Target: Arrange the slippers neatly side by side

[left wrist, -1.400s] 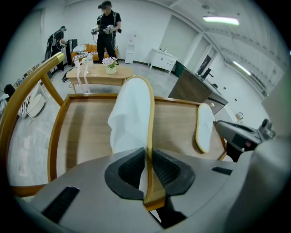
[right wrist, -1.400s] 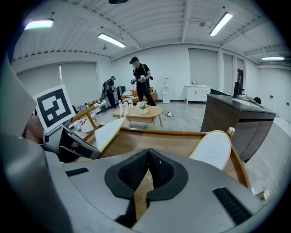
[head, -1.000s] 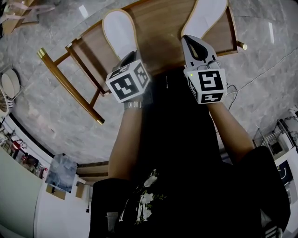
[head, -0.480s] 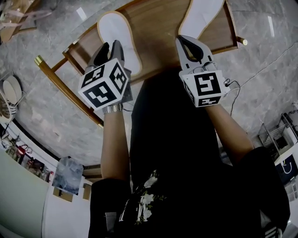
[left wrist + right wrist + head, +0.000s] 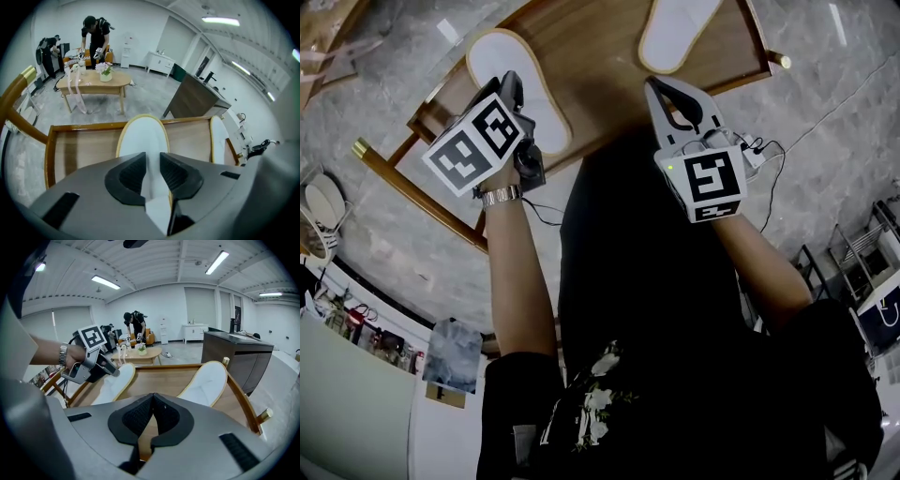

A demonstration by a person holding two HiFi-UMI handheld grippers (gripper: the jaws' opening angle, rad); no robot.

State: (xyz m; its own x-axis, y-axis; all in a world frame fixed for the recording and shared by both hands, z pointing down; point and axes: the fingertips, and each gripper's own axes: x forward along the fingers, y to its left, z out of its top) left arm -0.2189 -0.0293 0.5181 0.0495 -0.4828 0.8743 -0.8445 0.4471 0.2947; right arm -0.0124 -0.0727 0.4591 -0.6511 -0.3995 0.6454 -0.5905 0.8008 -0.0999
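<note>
Two white slippers with tan rims lie soles up on a wooden rack top (image 5: 600, 56). The left slipper (image 5: 517, 86) is angled; the right slipper (image 5: 677, 33) lies further back. My left gripper (image 5: 512, 86) hovers over the left slipper's heel. Its jaws have just been opening, then eased in slightly. In the left gripper view the left slipper (image 5: 143, 138) shows through the gap of the left gripper (image 5: 152, 158), and the pads stand clear of it. My right gripper (image 5: 661, 89) is shut on nothing, short of the right slipper (image 5: 208, 378).
The rack top (image 5: 164, 380) has a raised wooden rim and gold-capped posts (image 5: 781, 61). Grey marble floor surrounds it. A cable (image 5: 773, 178) trails at the right. Far behind stand a low table (image 5: 96, 79) with people nearby and a dark counter (image 5: 197, 96).
My left gripper has swung to the left, its cube has rolled, and it now sits over the left slipper's heel. The right gripper has hardly shifted.
</note>
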